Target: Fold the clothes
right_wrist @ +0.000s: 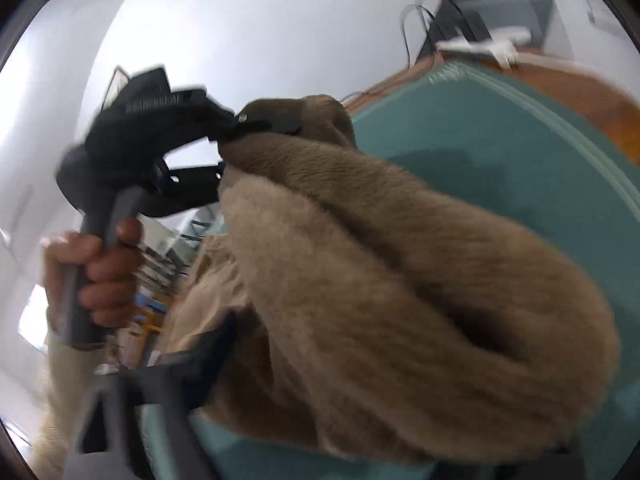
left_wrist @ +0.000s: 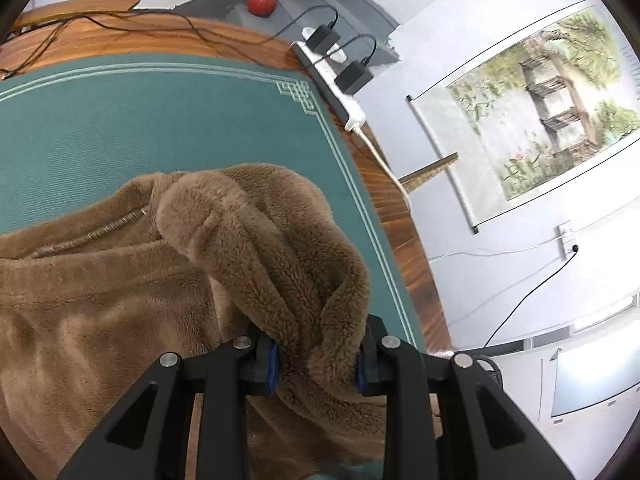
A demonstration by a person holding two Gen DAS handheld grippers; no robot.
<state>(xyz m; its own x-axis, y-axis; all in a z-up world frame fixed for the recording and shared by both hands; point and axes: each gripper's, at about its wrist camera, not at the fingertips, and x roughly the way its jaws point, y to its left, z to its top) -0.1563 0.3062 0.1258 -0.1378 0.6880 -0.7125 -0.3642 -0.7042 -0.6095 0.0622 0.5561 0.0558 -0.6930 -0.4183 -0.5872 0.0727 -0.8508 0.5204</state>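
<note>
A: Left wrist view, what is listed?

B: A brown fleece garment [left_wrist: 168, 280] is spread over the green mat [left_wrist: 120, 128], which is laid on the wooden bench [left_wrist: 140, 36]. A bunched fold of the garment is clamped in the left gripper [left_wrist: 316, 364], with the blue pads pressed against the fleece on both sides. A white power strip [left_wrist: 336, 80] with two black adapters is found past the far corner of the mat, on the bench edge. A red ball [left_wrist: 261, 2] is seen beyond the bench. A hanging scroll painting [left_wrist: 548, 100] is noted on the wall to the right of the mat.

A: And the right wrist view?

B: The picture is blurred. The garment [right_wrist: 400, 280] is raised above the mat [right_wrist: 500, 152]. The left gripper [right_wrist: 240, 128] is closed on the garment's upper edge and held by a hand [right_wrist: 104, 272]. Of the right gripper [right_wrist: 224, 344], only one dark finger is made out against the fleece; whether anything is gripped cannot be told.
</note>
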